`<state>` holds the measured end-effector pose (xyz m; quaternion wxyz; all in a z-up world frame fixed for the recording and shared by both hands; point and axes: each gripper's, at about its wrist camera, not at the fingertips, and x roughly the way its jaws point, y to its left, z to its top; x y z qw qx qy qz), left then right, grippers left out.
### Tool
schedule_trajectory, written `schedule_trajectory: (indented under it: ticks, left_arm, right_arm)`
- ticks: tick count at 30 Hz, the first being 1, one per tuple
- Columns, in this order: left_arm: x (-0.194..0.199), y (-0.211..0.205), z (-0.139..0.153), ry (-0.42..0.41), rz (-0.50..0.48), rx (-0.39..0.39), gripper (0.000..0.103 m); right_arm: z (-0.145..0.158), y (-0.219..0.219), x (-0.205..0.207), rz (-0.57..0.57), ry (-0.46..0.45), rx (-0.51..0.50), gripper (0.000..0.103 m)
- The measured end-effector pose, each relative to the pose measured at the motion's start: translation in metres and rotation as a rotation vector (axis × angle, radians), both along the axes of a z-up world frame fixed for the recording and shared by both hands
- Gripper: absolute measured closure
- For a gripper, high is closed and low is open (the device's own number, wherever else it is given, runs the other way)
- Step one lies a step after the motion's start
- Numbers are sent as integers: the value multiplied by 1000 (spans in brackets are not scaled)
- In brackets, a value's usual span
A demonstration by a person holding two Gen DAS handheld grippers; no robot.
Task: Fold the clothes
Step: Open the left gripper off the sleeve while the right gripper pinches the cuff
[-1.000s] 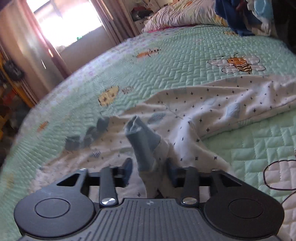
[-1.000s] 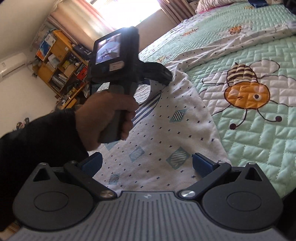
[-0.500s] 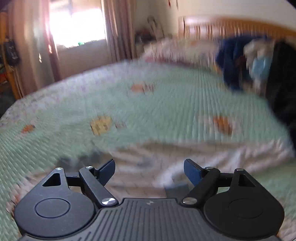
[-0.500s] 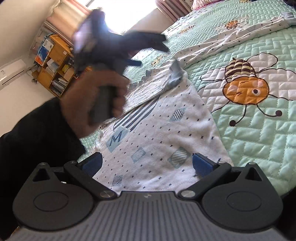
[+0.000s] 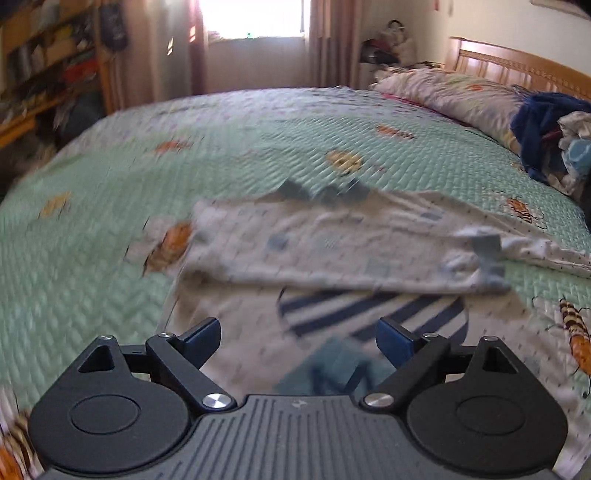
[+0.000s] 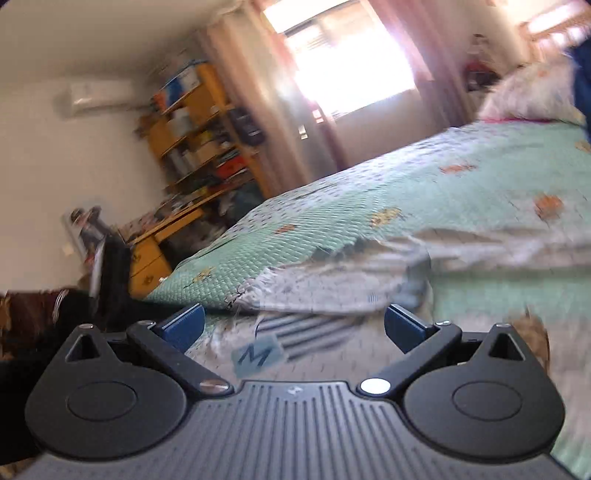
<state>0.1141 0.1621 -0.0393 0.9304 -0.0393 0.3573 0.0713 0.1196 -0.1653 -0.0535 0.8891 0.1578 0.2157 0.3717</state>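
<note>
Left gripper [image 5: 297, 341] at lower centre, jaws opening with nothing between them, right gripper [image 6: 293, 325] wide apart – empty, white shirt [image 5: 332, 254] mid-frame on green quilt [image 5: 221, 147]

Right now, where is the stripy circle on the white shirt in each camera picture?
Left wrist view: the stripy circle sits low in the middle, just above the open left gripper, below the folded-over sleeve.
Right wrist view: the stripy circle is low in the middle, between the open fingers of the right gripper, above the letter M.
Shared landmark: the bright window behind the bed.
</note>
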Motion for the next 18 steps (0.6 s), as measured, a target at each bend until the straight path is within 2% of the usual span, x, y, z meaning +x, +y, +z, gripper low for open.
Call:
schedule_trajectory:
  ticks: [3, 4, 10, 11, 16, 18]
  left_arm:
    - [-14, 8, -2, -34, -14, -11, 11]
    - [-17, 8, -2, -43, -24, -14, 11]
    - [-22, 0, -7, -84, -97, -38, 10]
    - [-22, -2, -8, -89, -106, -41, 10]
    - [-19, -10, -15, -88, -140, -32, 8]
    - [-18, -13, -18, -82, -150, -33, 8]
  right_arm:
    - [-1, 1, 47, 41, 0, -19, 3]
    - [-2, 1, 63, 54, 5, -29, 9]
    - [-25, 8, 140, 64, 70, -159, 31]
    - [-32, 10, 148, 52, 85, -185, 34]
    - [-51, 18, 166, 18, 116, -252, 68]
    - [-54, 23, 167, 10, 117, -270, 72]
